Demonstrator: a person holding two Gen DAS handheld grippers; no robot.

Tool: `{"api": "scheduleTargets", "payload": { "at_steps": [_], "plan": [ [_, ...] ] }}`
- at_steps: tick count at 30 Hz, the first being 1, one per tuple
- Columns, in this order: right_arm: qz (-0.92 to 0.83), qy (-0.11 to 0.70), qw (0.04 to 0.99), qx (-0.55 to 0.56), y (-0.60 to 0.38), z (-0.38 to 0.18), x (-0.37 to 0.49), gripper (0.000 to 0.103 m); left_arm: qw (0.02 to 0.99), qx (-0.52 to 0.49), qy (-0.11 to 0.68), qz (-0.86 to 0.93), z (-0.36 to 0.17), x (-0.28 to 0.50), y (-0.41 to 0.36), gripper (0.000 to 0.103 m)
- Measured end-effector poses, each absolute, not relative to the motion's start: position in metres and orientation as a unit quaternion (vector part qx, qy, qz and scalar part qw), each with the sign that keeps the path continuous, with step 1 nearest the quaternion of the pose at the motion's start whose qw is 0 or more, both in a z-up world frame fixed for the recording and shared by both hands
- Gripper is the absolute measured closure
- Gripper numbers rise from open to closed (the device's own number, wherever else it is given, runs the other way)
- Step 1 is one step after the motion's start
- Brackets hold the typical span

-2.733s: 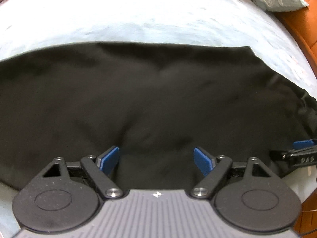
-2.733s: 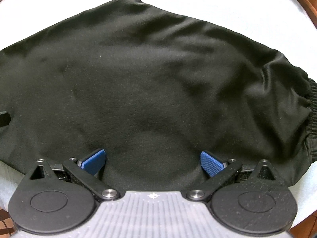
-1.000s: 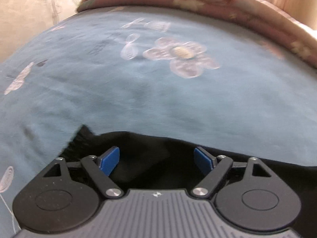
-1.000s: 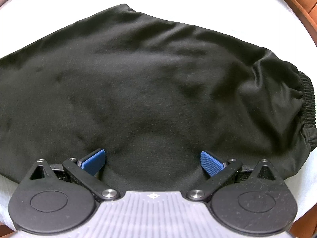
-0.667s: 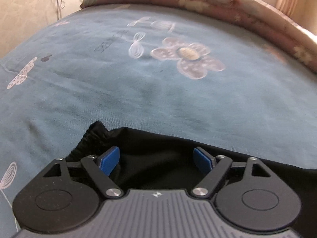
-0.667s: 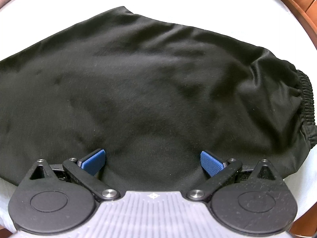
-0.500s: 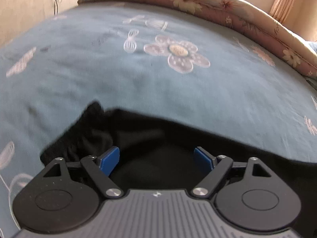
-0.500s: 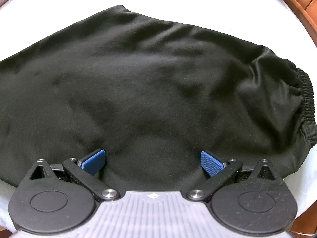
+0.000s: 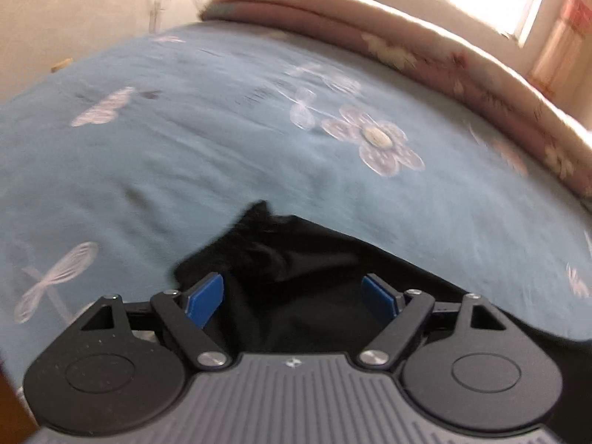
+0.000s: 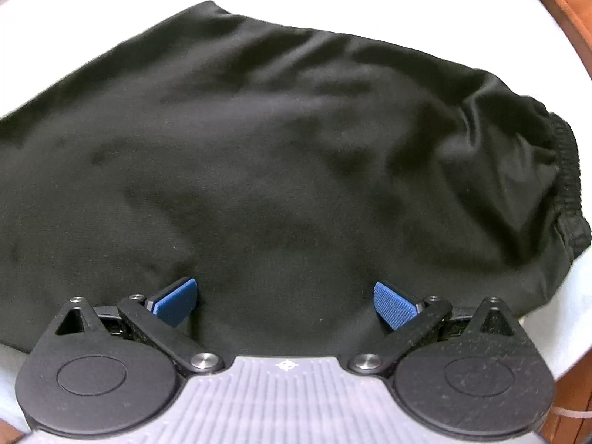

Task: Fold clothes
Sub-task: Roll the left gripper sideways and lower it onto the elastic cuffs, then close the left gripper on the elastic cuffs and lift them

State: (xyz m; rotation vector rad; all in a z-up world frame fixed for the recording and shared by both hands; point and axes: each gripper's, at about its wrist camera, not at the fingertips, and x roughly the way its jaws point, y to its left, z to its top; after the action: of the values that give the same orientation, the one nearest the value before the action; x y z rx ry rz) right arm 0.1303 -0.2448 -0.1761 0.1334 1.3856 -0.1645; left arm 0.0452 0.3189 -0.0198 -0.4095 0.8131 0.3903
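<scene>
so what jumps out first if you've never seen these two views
The black garment fills nearly the whole right wrist view, spread on the bed with its ribbed elastic band bunched at the right edge. In the left wrist view, the blue bedsheet with a pale flower print dominates, and the left gripper stands open above a crumpled black corner.

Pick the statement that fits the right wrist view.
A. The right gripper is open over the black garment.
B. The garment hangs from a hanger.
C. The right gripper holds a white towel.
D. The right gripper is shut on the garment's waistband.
A: the right gripper has its blue pads wide apart, with the black garment lying flat on the bed below them.
</scene>
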Motion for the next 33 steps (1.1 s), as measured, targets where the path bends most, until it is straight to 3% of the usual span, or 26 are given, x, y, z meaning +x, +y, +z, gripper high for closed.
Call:
{"api": "scheduleTargets", "payload": {
  "at_steps": [3,6,15,19,26,30,33],
  "plan": [
    [-0.032,0.621,0.782,0.043,-0.221,-0.156,0.140,0.000,0.868,-0.253,0.376,0.201,-0.015,0.018,0.341,0.020],
    [0.050,0.610,0.790,0.010,-0.138,-0.172,0.207,0.000,0.851,-0.330,0.364,0.185,-0.020,-0.004,0.365,0.020],
    [0.255,0.578,0.772,-0.059,0.071,-0.142,0.204,0.000,0.858,-0.324,0.362,0.169,-0.047,-0.043,0.379,0.020],
    [0.331,0.533,0.764,-0.148,0.172,-0.113,0.186,0.001,0.840,-0.396,0.345,0.136,-0.062,-0.064,0.407,0.020],
    [0.411,0.456,0.738,-0.280,0.290,-0.056,0.104,0.020,0.804,-0.491,0.319,0.104,-0.087,-0.076,0.472,0.019],
    [0.423,0.411,0.731,-0.344,0.335,-0.062,0.073,0.024,0.767,-0.563,0.297,0.076,-0.105,-0.075,0.500,0.019],
    [0.430,0.392,0.717,-0.382,0.354,-0.064,0.052,0.035,0.746,-0.595,0.296,0.041,-0.116,-0.064,0.508,0.018]
  ]
}}
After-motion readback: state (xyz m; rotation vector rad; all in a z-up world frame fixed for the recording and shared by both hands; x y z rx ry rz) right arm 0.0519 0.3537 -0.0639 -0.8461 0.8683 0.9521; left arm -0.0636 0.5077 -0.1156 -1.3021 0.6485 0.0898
